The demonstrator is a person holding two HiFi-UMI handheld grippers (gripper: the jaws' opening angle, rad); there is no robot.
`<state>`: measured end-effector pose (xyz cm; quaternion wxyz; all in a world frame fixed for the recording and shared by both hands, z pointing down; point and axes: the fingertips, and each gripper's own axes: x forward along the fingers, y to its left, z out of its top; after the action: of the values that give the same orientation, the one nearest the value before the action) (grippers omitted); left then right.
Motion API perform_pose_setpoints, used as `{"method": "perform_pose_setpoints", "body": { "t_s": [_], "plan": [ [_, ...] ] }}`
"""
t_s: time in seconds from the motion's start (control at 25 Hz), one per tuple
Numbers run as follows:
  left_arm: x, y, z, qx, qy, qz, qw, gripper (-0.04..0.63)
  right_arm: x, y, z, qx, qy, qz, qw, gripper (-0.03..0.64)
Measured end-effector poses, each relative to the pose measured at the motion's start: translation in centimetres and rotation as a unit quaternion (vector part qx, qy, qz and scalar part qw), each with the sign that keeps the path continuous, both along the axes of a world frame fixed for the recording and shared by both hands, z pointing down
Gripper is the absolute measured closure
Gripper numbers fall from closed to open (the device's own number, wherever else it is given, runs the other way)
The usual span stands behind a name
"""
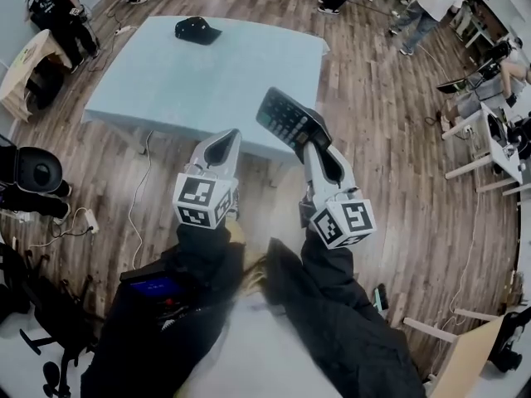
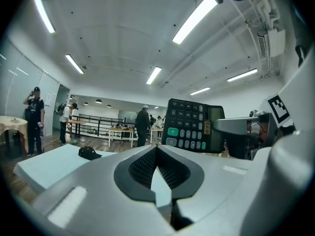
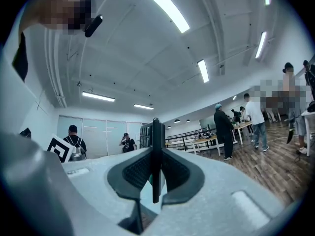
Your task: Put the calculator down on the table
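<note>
2 tools point level: right tool (image 1: 314, 146) clamps the calculator (image 1: 282, 116), left tool (image 1: 224, 139) closed, empty.

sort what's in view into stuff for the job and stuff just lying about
For the job: calculator, clamped edge-on in the jaws of the right gripper; blue table, where it goes.
Lying about: black cap on the table's far side; left gripper, jaws together, empty; power strip on the floor.

A pale blue table (image 1: 207, 81) stands on the wood-plank floor (image 1: 390, 148). 1 black cap (image 1: 197, 30) lies on it near the far edge. A white cable (image 1: 138, 206) trails over the floor just beside the table's near edge.
</note>
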<state>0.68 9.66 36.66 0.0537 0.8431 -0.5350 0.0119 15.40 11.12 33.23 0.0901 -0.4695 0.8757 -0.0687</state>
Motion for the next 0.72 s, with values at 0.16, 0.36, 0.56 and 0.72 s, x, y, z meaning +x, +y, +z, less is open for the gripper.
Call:
{"method": "perform_pose_setpoints", "body": {
  "t_s": [0.16,0.36,0.56,0.72],
  "plan": [
    [-1.6,-3.9,-0.7,0.004,-0.003,-0.002,1.0000,0.598,-1.7,-4.9,-0.5,-0.002,-0.009,-0.004,1.000,0.571],
    [-4.0,-8.9,-0.7,0.001,-0.001,-0.004,1.0000,0.598,-4.5,-9.5,-0.4,0.000,-0.007,-0.013,1.000,0.571],
    [-4.9,-14.2,-0.4,-0.011,0.005,0.014,0.9998,0.598,-5.1,-14.7,0.1,-0.024,-0.007,0.007,1.000,0.571],
    [-5.9,-18.6,0.0,-0.025,0.013,0.026,0.9993,0.598,-5.8,-19.0,-0.2,-0.031,-0.006,0.021,0.999,0.571]
  ]
}}
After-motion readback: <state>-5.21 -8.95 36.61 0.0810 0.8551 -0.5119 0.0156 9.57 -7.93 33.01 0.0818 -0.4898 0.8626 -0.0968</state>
